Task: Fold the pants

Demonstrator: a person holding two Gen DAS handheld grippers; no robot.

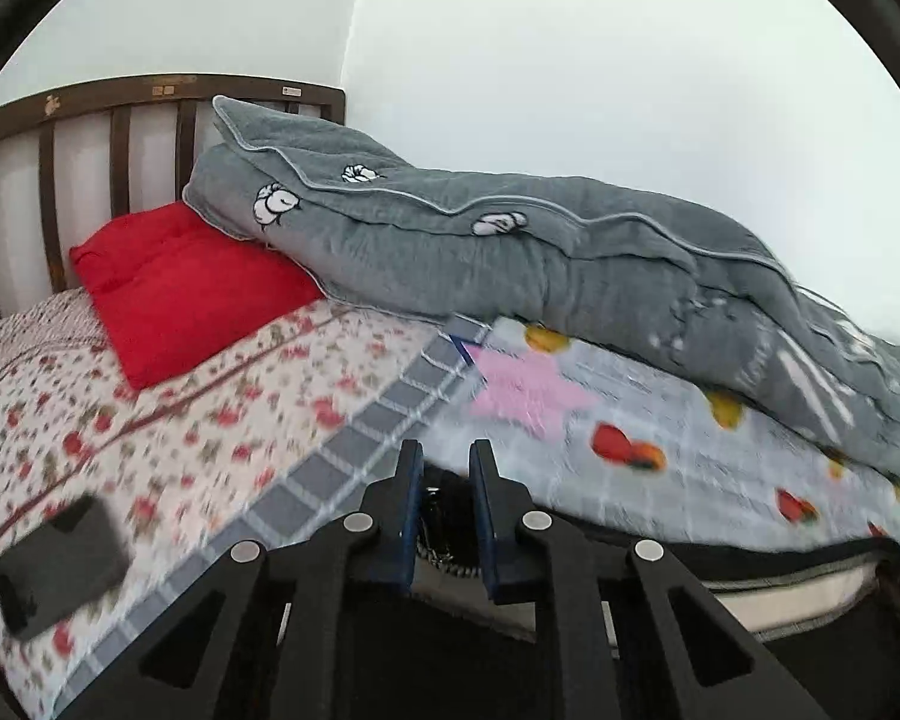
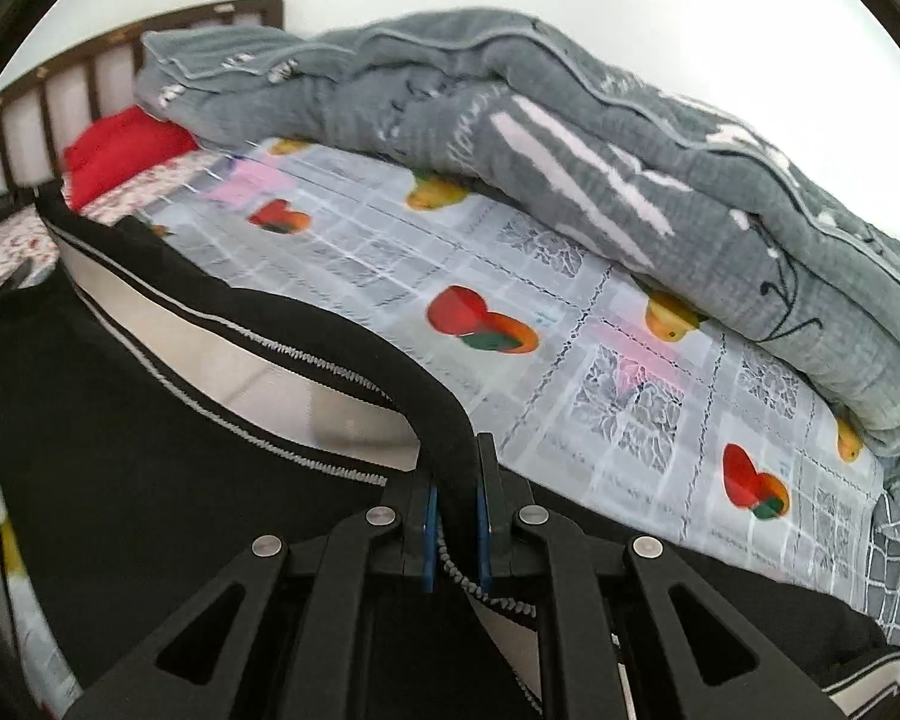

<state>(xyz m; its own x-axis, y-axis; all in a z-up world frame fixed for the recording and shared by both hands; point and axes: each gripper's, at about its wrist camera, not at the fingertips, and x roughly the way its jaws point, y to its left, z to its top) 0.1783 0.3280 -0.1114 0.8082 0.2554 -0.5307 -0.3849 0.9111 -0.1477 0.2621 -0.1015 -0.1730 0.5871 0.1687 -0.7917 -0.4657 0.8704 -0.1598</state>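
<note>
1. The black pants with a cream side stripe edged in white zigzag stitching (image 2: pixel 150 396) lie along the near edge of the bed, draped from the left of the right wrist view down toward the bottom right corner.
2. The right gripper (image 2: pixel 456 480) has its blue-padded jaws closed tight on a rounded fold of the black pants fabric, which rises up and away between them.
3. The left gripper (image 1: pixel 445 474) holds its jaws narrowly apart, with dark fabric and a bit of zigzag stitching bunched between them lower down (whether the pads truly pinch it cannot be told).
4. In the left wrist view the pants (image 1: pixel 750 570) show as a black and cream band at the bed's near edge, to the right of the gripper.
5. The bed carries a pale grey sheet printed with fruit and pink squares (image 2: pixel 570 324), beside a white sheet with small red flowers (image 1: pixel 180 420).
6. A thick grey quilted duvet with white embroidered motifs (image 1: pixel 510 252) is heaped along the far side by the wall.
7. A red pillow (image 1: pixel 192 294) leans near the dark wooden slatted headboard (image 1: pixel 48 180), and a dark flat phone-like object (image 1: pixel 60 564) rests on the floral sheet.
</note>
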